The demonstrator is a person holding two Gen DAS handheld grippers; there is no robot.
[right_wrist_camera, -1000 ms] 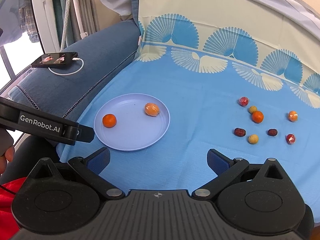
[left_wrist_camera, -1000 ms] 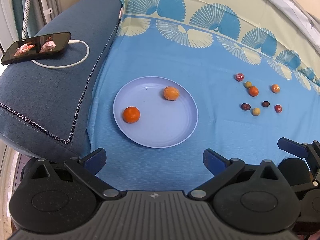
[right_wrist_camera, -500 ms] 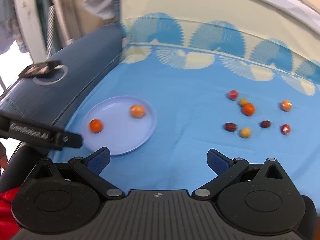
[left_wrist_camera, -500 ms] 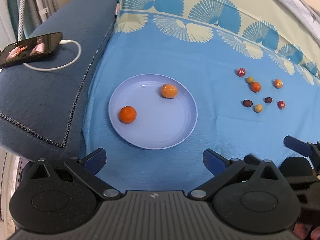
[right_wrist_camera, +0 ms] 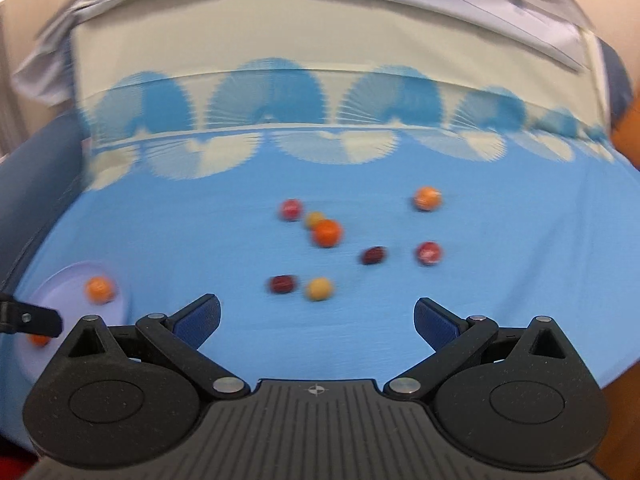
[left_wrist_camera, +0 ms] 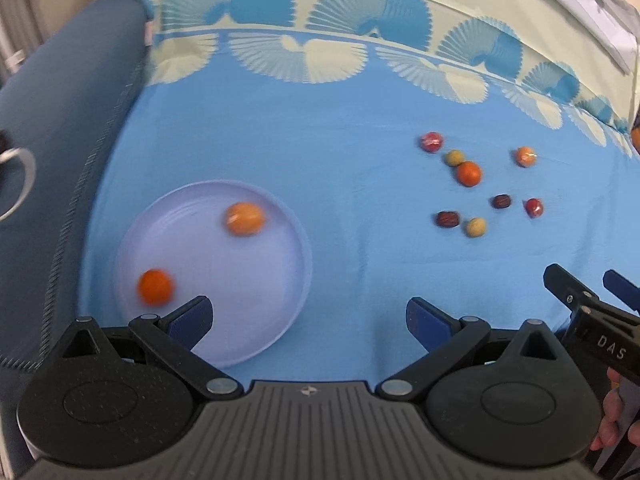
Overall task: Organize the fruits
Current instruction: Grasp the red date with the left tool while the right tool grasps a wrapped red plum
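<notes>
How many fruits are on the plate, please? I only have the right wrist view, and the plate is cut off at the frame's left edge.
Observer: Two. A far orange fruit and a near orange fruit both lie on the plate.
Operator: Is the left gripper holding anything?
Observer: No. The left gripper is open and empty, with one finger over the plate's near part.
Operator: What lies left of the plate?
Observer: A white cable lies on the dark blue cushion.
</notes>
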